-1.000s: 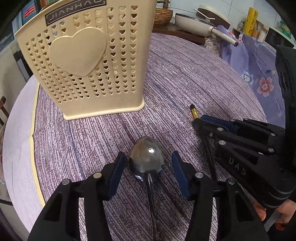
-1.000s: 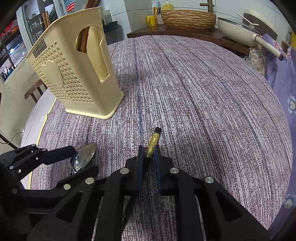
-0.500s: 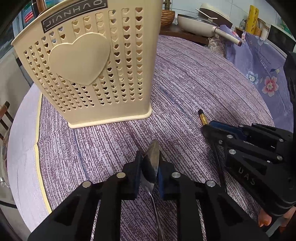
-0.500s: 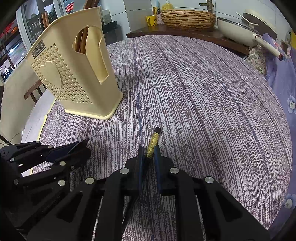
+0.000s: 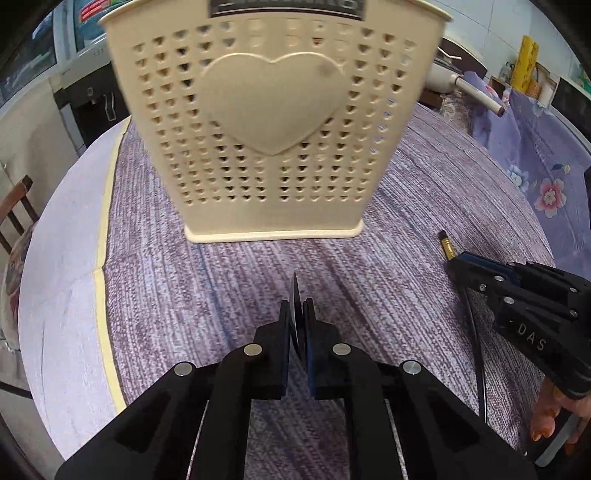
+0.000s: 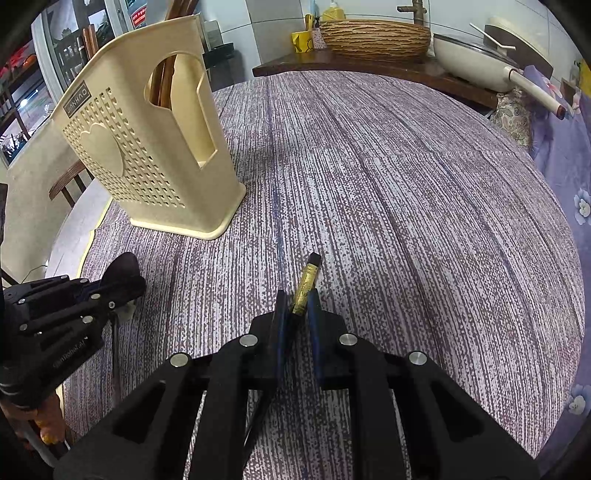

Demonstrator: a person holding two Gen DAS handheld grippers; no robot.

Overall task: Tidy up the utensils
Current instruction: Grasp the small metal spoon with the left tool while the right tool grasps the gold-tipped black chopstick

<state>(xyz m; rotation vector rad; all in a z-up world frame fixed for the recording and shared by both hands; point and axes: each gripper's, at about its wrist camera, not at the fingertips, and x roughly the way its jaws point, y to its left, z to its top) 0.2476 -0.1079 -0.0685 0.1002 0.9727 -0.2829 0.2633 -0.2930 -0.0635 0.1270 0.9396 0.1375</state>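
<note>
My left gripper (image 5: 296,308) has its jaws closing tight on a metal spoon (image 5: 295,291), pads pressing its bowl, which stands edge-on between them. Straight ahead stands the cream perforated utensil holder (image 5: 273,122) with a heart on its face. In the right wrist view my right gripper (image 6: 296,299) is shut on dark chopsticks with a gold-banded end (image 6: 308,275), low over the purple striped tablecloth (image 6: 406,184). The holder (image 6: 147,147) stands to its far left, and the left gripper (image 6: 122,284) is at the left edge. The right gripper (image 5: 517,295) also shows in the left wrist view.
Wooden utensils (image 6: 166,81) stand inside the holder. At the back, a woven basket (image 6: 373,35) and a white pan (image 6: 469,59) sit on a dark shelf. A floral purple cloth (image 5: 546,166) lies to the right, and a chair (image 5: 14,206) to the left.
The left gripper went from open around the flat spoon bowl to shut on it, turned it edge-on, and moved closer to the holder. The right gripper stayed still with its chopsticks.
</note>
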